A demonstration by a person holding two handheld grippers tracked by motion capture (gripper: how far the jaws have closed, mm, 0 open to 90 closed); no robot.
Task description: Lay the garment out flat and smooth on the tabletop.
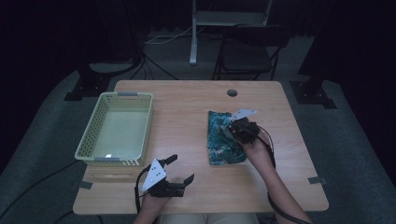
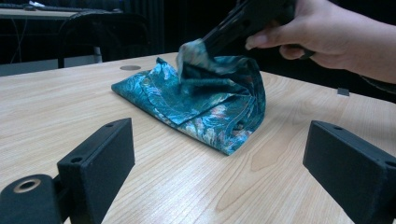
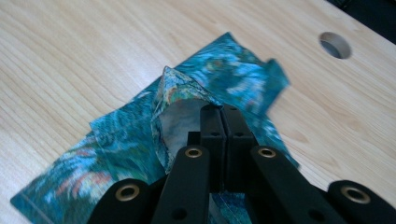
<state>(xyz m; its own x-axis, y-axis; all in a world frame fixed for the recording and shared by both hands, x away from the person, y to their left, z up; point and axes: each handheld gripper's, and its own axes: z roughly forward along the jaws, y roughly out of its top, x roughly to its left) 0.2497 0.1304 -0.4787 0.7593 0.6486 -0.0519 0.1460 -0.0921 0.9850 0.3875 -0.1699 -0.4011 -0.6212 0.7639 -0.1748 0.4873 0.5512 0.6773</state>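
High view: a wooden table (image 1: 187, 186) carries a pale green perforated basket (image 1: 91, 130) at its left and a teal floral-patterned cloth (image 1: 218, 144) right of centre, well apart from each other. A round cable hole (image 1: 232, 92) lies in the tabletop beyond the cloth. The right gripper (image 1: 232, 126) sits over the upper part of the cloth, a grey three-cornered plate on top of it; its cable trails back along the forearm. The left gripper (image 1: 180, 169) is held near the table's near edge, just in front of the basket's near corner, jaws spread wide with nothing between them.

Left gripper view: the left gripper's own two black jaws stand far apart at the bottom corners, with bare tabletop between them. Farther off, the cloth (image 2: 205, 105) lies folded on the table, one part of it lifted into a peak by the right gripper (image 2: 201, 45), held in a hand (image 2: 322, 35).

Right gripper view: the right gripper (image 3: 219, 109) has its jaws pressed together, pinching a fold of the cloth (image 3: 116, 144); the pinched fabric rises as a small tent showing its paler underside, while the rest lies flat on the table. The cable hole (image 3: 335, 45) appears at upper right.
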